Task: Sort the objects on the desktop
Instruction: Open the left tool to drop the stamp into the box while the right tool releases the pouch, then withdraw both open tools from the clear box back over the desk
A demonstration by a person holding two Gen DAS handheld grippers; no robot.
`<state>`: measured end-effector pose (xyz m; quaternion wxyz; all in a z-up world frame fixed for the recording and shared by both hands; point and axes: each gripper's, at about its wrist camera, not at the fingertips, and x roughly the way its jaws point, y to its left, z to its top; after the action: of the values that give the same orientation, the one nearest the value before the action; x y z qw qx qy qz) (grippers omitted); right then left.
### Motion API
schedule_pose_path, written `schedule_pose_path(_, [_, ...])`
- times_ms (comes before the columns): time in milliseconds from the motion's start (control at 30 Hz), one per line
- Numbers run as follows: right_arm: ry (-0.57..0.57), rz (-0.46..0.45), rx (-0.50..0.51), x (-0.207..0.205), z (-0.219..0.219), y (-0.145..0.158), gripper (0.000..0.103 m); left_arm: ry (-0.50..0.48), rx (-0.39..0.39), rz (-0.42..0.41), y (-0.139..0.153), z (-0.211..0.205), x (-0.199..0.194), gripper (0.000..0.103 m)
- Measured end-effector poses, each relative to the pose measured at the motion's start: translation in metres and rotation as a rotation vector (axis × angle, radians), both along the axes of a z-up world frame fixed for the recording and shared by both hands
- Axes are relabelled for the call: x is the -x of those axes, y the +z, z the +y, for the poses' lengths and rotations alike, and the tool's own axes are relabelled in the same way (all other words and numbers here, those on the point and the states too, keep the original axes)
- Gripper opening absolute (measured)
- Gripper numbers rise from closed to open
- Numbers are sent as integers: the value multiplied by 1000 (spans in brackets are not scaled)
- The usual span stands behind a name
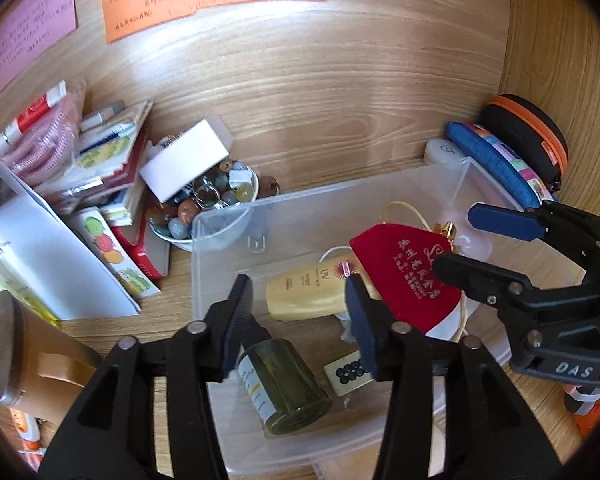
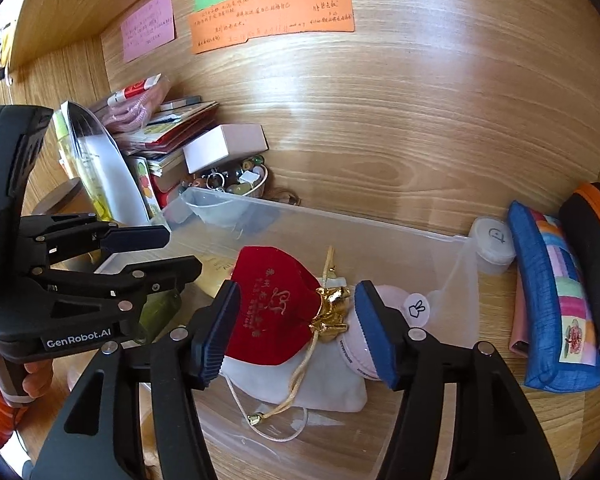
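A clear plastic bin [image 1: 220, 240] [image 2: 452, 276] stands on the wooden desk. In it lie a red velvet pouch [image 1: 404, 276] [image 2: 276, 312], a yellow UV tube [image 1: 312, 292], a dark green bottle [image 1: 288, 388], a small white tile with black dots [image 1: 348, 372], a white cloth bag [image 2: 324, 384] and a pink round case [image 2: 364, 344]. My left gripper [image 1: 300, 320] is open above the bottle and tube. My right gripper [image 2: 296, 332] is open over the red pouch, holding nothing. It also shows in the left wrist view [image 1: 456, 240].
A bowl of beads and keyrings [image 1: 212, 200] with a white box [image 1: 184, 160] on it stands behind the bin's left corner. Books and packets [image 1: 100, 168] pile at the left. A blue pencil case [image 2: 552, 300], a black-orange case [image 2: 596, 256] and a white jar [image 2: 494, 246] stand at the right.
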<state>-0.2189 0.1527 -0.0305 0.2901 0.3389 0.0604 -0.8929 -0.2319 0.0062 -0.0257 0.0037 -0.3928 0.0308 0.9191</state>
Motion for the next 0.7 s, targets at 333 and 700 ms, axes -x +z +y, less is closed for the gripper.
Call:
schedule_pose_path(333, [8, 26, 4, -37, 16, 49, 58, 32, 1, 127, 58, 2, -64, 82])
schedule_pose_path(700, [-15, 144, -29, -129, 38, 67, 68, 74, 53, 179, 68, 8, -151, 99])
